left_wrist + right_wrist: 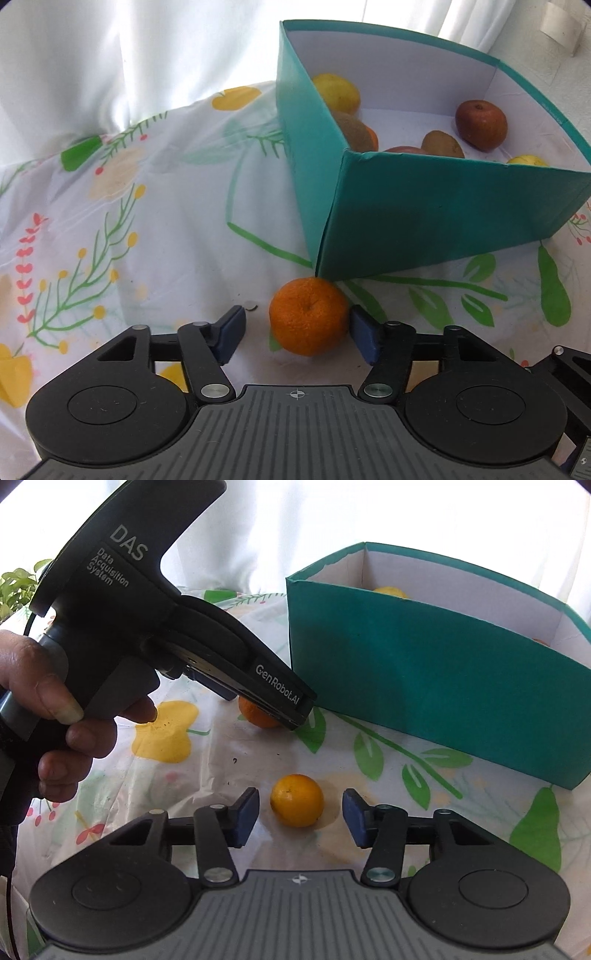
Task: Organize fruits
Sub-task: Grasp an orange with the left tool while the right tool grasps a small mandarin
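Down on the cloth, the left gripper (295, 334) spreads wide around a mandarin (308, 315) touching its right finger, while the right gripper (299, 814) gapes around a small orange (297, 799), both pads clear.

Matt teal cardboard box (424, 206), dimpled tangerine (308, 315)

You are working over a white tablecloth (177, 229) printed with green sprigs, yellow fruit shapes and small red blossoms; it is lying slightly wrinkled across the table. A white curtain (110, 55) is hanging behind it, glowing with daylight. A small round pale disc (250, 305) is sitting on the cloth. Leafy green foliage (14, 587) is showing at the far left edge.
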The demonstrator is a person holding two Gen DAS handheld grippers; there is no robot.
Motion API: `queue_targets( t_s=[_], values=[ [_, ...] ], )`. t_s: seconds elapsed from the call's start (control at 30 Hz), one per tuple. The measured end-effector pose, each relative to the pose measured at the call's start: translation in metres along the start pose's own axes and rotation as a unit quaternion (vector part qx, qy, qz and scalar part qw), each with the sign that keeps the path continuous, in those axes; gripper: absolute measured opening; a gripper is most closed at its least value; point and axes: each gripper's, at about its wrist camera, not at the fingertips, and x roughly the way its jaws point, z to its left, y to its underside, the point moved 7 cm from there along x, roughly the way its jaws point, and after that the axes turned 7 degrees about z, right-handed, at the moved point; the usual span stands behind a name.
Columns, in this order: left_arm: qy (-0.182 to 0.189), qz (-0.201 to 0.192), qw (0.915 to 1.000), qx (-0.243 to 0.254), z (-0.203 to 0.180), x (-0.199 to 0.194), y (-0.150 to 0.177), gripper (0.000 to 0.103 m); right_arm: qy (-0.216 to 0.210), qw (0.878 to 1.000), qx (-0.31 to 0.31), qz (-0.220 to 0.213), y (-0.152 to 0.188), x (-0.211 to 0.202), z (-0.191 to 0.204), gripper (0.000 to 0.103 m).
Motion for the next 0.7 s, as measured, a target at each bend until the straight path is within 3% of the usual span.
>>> queue_targets(
  t_s=[0.17, 0.27, 0.33, 0.7],
  values=[
    [0.002, -0.003, 1.0, 0.005, 0.0012, 0.0023, -0.0036, 0.065, -0.005, 1.0, 0.002, 0.005, -0.0002, 0.004, 0.0005, 0.039],
    [0.008, -0.004, 0.9999, 0.005, 0.0003, 0.0017, -0.0041, 0.059, -0.002, 1.0, -0.002, 0.005, -0.0007, 0.0046, 0.002, 0.036],
    [0.019, -0.003, 0.9998, 0.001, -0.0006, -0.0005, -0.0045, 0.05, 0.0, 1.0, -0.004, 0.007, -0.0003, 0.0048, 0.002, 0.035],
    [-0.002, 0.001, 0.9999, -0.011, 0.0044, -0.0049, 0.0, 0.05, -0.004, 1.0, 0.001, 0.007, 0.0, 0.0053, 0.0005, 0.031]
  ],
)
